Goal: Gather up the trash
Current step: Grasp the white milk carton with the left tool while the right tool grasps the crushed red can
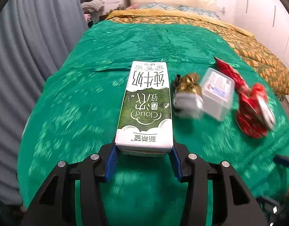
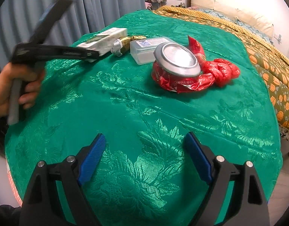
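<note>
Milk carton (image 1: 144, 109) on the green bedspread (image 1: 78, 94) sits clamped in the left tool (image 1: 143, 150), while the right tool (image 2: 144, 150) gapes empty.

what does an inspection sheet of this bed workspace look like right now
surface: green bedspread, patterned, on a bed
job's things: milk carton lying flat; gold wrapper, clear plastic box, crushed red can and red plastic bag beside it
clutter: nothing seen
grippers: left gripper shut on the carton's near end; right gripper open, over bare cloth
cables: nothing seen
surroundings: grey curtain, orange quilt, clothes pile
</note>
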